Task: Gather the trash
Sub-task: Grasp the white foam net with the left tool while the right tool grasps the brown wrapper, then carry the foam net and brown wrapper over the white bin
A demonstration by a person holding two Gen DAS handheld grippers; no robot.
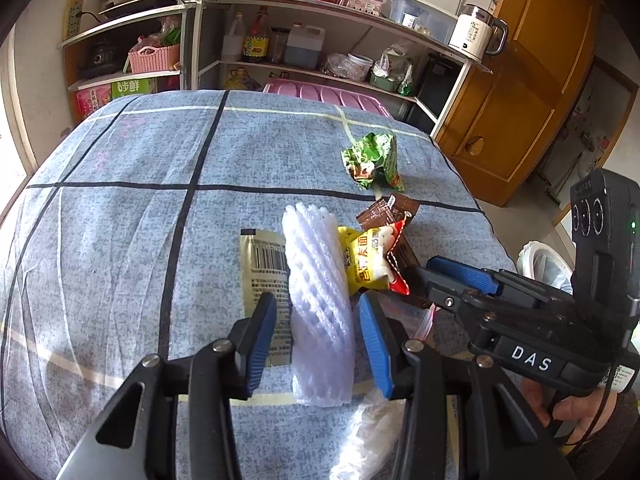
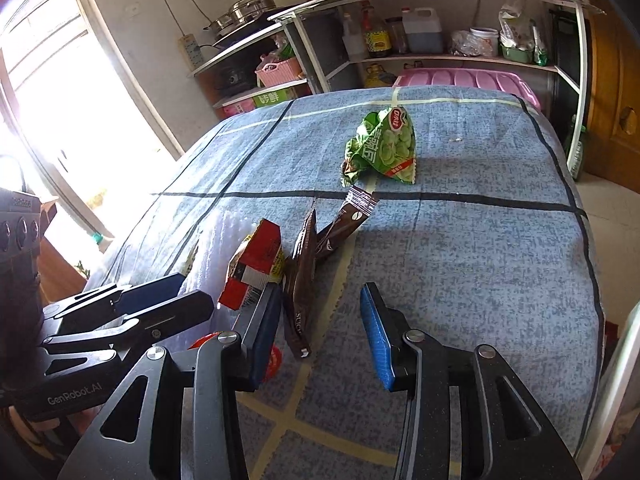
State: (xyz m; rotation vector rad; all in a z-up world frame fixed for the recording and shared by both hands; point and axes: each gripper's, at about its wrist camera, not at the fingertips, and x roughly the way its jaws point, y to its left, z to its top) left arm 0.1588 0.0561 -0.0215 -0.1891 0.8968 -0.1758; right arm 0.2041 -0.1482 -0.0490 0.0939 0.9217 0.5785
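Beyond green wrapper (image 2: 382, 146), bare tablecloth (image 2: 480, 240)

Wrist views — close, angled down (shared tablecloth (image 1: 120, 240))

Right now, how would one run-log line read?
left gripper: around white foam net, grip unclear | right gripper: open, brown wrapper between jaws | green snack bag: lying on cloth

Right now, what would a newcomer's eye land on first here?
The white foam fruit net standing between the left gripper pads, on the blue checked cloth. Beside it, a heap of wrappers: a yellow snack packet and a brown sachet inside the right gripper. Farther back, a crumpled green bag lies alone.
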